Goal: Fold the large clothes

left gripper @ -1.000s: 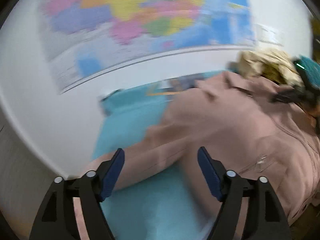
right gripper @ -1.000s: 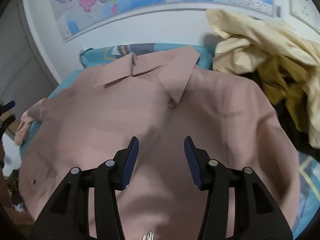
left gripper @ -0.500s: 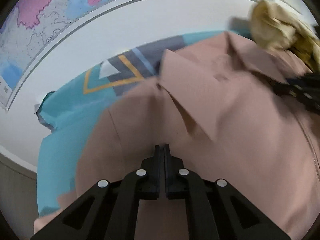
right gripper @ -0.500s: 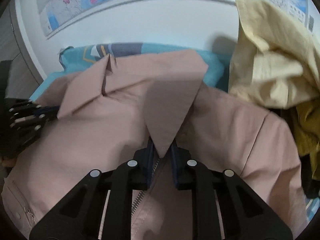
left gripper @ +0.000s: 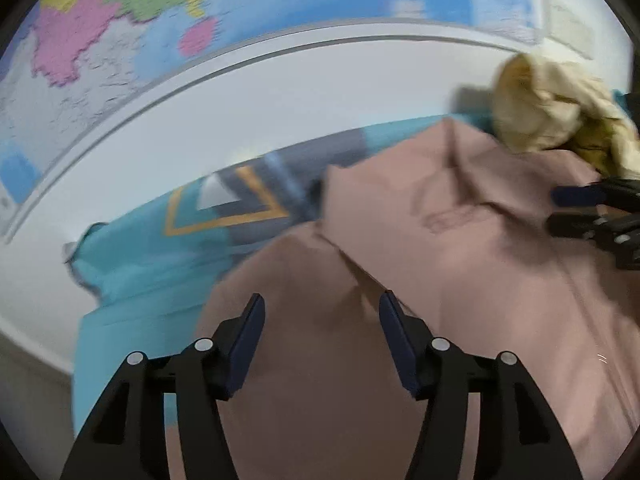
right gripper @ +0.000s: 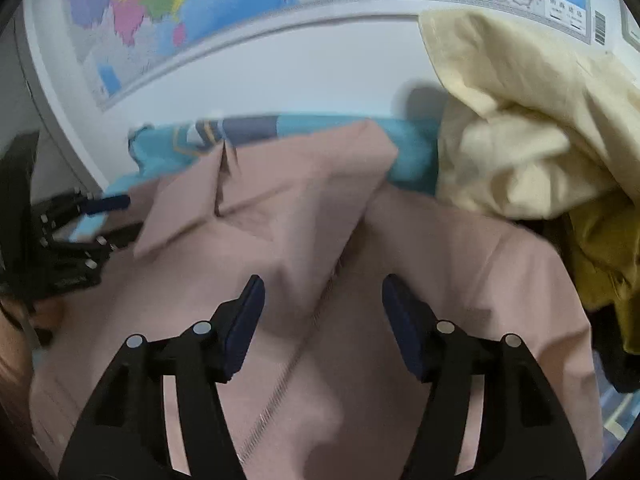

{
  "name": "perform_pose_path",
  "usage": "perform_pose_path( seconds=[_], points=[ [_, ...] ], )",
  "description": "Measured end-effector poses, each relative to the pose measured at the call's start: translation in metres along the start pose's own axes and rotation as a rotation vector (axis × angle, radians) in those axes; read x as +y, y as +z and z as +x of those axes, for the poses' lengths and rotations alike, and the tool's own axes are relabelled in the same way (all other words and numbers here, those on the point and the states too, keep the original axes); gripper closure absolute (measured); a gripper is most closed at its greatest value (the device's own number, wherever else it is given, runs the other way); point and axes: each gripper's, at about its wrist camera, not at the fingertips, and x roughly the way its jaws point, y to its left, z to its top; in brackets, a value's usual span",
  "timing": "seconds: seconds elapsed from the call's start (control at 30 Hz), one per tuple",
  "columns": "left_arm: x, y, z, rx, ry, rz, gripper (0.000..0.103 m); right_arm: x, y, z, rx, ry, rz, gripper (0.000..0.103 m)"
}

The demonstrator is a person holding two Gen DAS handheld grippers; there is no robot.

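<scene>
Now, step in hand: I am smoothing the top of the pink jacket [right gripper: 360, 360] before the first fold; this is my reading, and no fold is made yet.
Jacket: it lies front up and spread on the teal sheet [left gripper: 132, 280], collar [right gripper: 280, 184] at the far end by the wall, zipper [right gripper: 288, 368] running toward me down the middle.
Left gripper [left gripper: 322, 320]: jaws opening, released, nothing pinched; it hangs over the left shoulder of the jacket, cloth below the pads but not pressed.
Right gripper [right gripper: 323, 312]: jaws opening too, released; it hangs over the zipper just near of the collar point.
Clutter: a cream garment [right gripper: 520, 128] is heaped at the far right, its edge touching the jacket's right shoulder, with a mustard one [right gripper: 600, 264] under it.
Wall: a coloured map [right gripper: 200, 12] hangs behind.
Next move, as I judge it: I need a firm pinch on one shoulder and the hem on that side, then carry that side across toward the zipper.
Risk: the cream heap may snag the right sleeve.
</scene>
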Motion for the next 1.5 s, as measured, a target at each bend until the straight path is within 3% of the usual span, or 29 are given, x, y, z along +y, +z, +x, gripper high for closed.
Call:
perform_pose_path(
  seconds=[0.13, 0.2, 0.23, 0.27, 0.3, 0.33, 0.43, 0.53, 0.63, 0.67, 0.7, 0.77, 0.83, 0.93, 1.0, 1.07, 1.2, 1.27, 1.33, 1.4, 1.5],
  points=[
    [-0.01, 0.006, 0.001, -0.008, -0.08, -0.025, 0.022, 0.006, 0.0, 0.022, 0.056, -0.009, -0.018, 0.051],
    [-0.012, 0.01, 0.006, 0.012, -0.127, -0.049, 0.022, 0.011, 0.002, 0.029, 0.035, -0.045, -0.041, 0.068],
    [-0.014, 0.011, 0.008, 0.02, -0.149, -0.056, 0.022, 0.011, 0.002, 0.03, 0.028, -0.06, -0.051, 0.072],
    [-0.017, 0.012, 0.012, 0.024, -0.141, -0.053, 0.022, 0.012, 0.003, 0.031, 0.023, -0.068, -0.06, 0.082],
    [-0.02, 0.014, 0.016, 0.031, -0.115, -0.045, 0.028, 0.012, 0.004, 0.031, 0.016, -0.069, -0.061, 0.093],
    [-0.022, 0.015, 0.02, 0.036, -0.1, -0.036, 0.043, 0.011, 0.005, 0.031, 0.011, -0.078, -0.06, 0.095],
    [-0.024, 0.022, 0.035, 0.062, -0.076, -0.049, 0.072, 0.005, 0.012, 0.033, 0.001, -0.065, -0.033, 0.096],
    [-0.02, 0.032, 0.044, 0.055, -0.018, -0.063, 0.083, 0.004, 0.026, 0.025, -0.055, -0.062, -0.026, 0.096],
    [-0.01, 0.043, 0.038, 0.026, 0.029, -0.102, 0.08, -0.004, 0.044, 0.027, -0.078, -0.055, 0.02, 0.096],
    [-0.008, 0.044, 0.031, 0.01, 0.053, -0.108, 0.072, -0.007, 0.047, 0.03, -0.073, -0.054, 0.034, 0.096],
    [-0.007, 0.042, 0.026, -0.001, 0.068, -0.11, 0.057, -0.008, 0.05, 0.037, -0.062, -0.079, 0.024, 0.096],
    [-0.009, 0.033, 0.004, -0.045, 0.106, -0.092, 0.052, -0.007, 0.049, 0.049, -0.048, -0.168, -0.038, 0.096],
    [-0.013, 0.017, -0.02, -0.067, 0.125, -0.05, 0.036, -0.012, 0.047, 0.056, -0.002, -0.159, -0.022, 0.094],
    [-0.013, -0.019, -0.06, -0.109, 0.123, -0.006, 0.03, -0.013, 0.04, 0.028, -0.046, -0.15, -0.021, 0.082],
    [-0.009, -0.053, -0.088, -0.116, 0.073, -0.025, 0.025, -0.015, 0.029, -0.001, -0.069, -0.134, -0.021, 0.059],
    [-0.003, -0.085, -0.108, -0.113, 0.035, -0.067, 0.025, -0.018, 0.012, -0.035, -0.081, -0.065, -0.012, 0.05],
    [0.017, -0.148, -0.15, -0.111, -0.131, -0.174, 0.022, -0.021, -0.052, -0.109, -0.097, 0.04, -0.003, 0.047],
    [0.023, -0.175, -0.165, -0.128, -0.189, -0.221, 0.019, -0.011, -0.077, -0.123, -0.069, 0.097, -0.022, 0.047],
    [0.022, -0.201, -0.177, -0.128, -0.265, -0.264, 0.019, 0.013, -0.106, -0.14, -0.042, 0.143, -0.107, 0.046],
    [0.016, -0.22, -0.18, -0.114, -0.303, -0.278, 0.018, 0.041, -0.129, -0.147, -0.006, 0.188, -0.173, 0.035],
    [0.003, -0.244, -0.185, -0.095, -0.408, -0.282, 0.017, 0.084, -0.15, -0.143, 0.032, 0.264, -0.267, 0.03]
  ],
)
